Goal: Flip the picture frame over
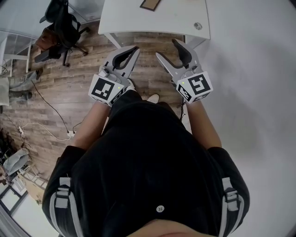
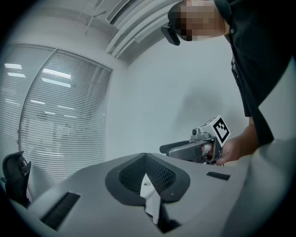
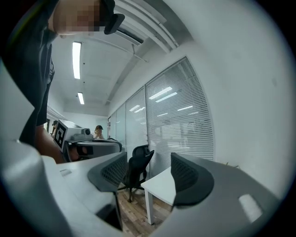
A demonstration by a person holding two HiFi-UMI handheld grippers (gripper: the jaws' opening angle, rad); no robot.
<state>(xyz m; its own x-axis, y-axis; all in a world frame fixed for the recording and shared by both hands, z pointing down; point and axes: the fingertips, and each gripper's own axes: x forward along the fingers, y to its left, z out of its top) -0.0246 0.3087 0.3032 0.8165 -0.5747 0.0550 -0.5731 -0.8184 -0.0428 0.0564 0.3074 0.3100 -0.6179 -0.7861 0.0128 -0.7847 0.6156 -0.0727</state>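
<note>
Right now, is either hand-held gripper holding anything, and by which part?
Nothing is held: left hand-held gripper shut empty, right hand-held gripper open and empty.

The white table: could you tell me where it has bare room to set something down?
The white table is bare between its left edge and the brown picture frame, and along its near edge up to the small round disc; nowhere crowded.

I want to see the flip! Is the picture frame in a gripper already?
No, the picture frame lies on the table, beyond the left gripper and the right gripper.
</note>
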